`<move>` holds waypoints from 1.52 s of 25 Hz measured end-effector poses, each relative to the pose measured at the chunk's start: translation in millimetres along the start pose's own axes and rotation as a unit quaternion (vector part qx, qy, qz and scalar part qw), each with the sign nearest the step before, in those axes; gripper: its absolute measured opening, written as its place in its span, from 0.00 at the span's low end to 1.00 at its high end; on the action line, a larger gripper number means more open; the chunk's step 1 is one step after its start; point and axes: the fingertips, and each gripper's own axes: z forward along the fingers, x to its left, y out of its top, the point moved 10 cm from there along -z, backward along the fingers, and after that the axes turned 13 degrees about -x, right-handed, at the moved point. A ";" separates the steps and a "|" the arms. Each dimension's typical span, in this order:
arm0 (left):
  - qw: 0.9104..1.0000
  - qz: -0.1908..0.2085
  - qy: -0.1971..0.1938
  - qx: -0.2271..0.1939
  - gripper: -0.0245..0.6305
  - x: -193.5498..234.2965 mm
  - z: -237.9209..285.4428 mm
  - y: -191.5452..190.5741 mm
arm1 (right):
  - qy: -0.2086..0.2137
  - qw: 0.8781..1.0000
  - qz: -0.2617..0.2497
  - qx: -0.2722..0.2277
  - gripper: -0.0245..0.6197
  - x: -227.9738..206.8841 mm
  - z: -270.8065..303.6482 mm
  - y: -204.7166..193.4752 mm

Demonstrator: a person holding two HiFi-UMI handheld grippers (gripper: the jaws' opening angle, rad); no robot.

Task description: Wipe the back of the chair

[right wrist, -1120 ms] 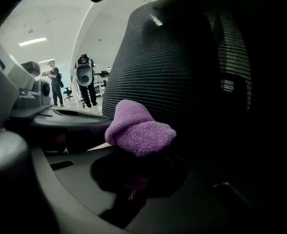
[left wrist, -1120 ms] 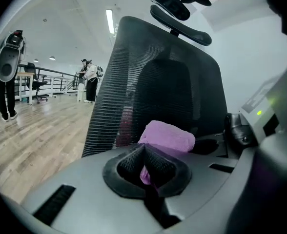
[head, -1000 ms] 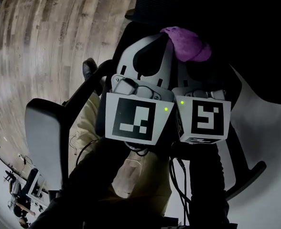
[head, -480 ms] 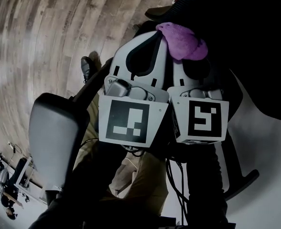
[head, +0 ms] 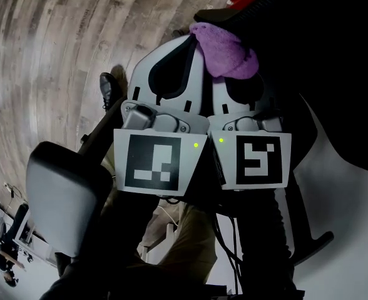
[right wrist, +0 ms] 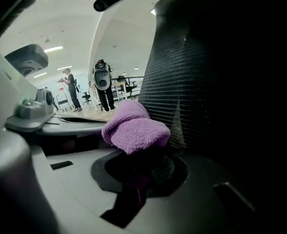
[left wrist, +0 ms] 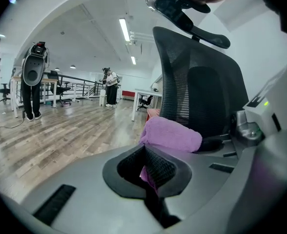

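- The right hand-held gripper (right wrist: 137, 172) is clamping the purple cloth (right wrist: 133, 128), which is bunching up over its jaw tips with a strand running down between them.
- The left hand-held gripper (left wrist: 151, 167) is sitting close beside the right one. Its jaws are nearly together, and they seem to be pinching a fold of the same cloth, since purple is showing in the slit, though the pads are hiding the contact.
- The chair back (right wrist: 207, 77), black mesh, is rising directly ahead of both grippers. The cloth is lying just beside the mesh, and I cannot tell whether it is already touching.
- In the head view the grey armrest (head: 65, 199) is sitting at the lower left, well apart from the cloth.
- My judgement is that the step in hand is bringing the cloth onto the mesh and starting the stroke.
- To do it well, the person should be pressing the bunched part flat against the mesh so that cloth, not the hard jaw tips, is meeting the weave.
- Strokes should be running evenly along the back and overlapping, with light pressure because the mesh gives.
- The grip should be staying firm, as a dragging cloth could be pulling free of the jaws.
- No brand, label or legible writing is showing anywhere. Each marker cube (head: 156, 161) is carrying only a black-and-white square pattern, beside a small green light.
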 end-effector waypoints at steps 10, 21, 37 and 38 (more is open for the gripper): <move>1.000 0.005 0.016 0.023 0.05 12.8 18.8 -25.6 | 0.004 0.999 0.039 0.023 0.12 -5.9 22.9 -31.7; 0.999 -0.001 0.014 0.044 0.05 -1.8 25.3 -34.5 | -0.012 0.997 0.069 0.026 0.12 -20.5 13.7 -41.1; 0.997 0.043 -0.033 0.061 0.05 -38.1 35.2 -29.1 | -0.055 0.994 0.091 0.016 0.12 -43.4 -17.2 -41.0; 0.997 0.043 -0.035 0.061 0.05 -38.5 35.1 -28.4 | -0.056 0.994 0.090 0.013 0.12 -43.5 -17.9 -40.4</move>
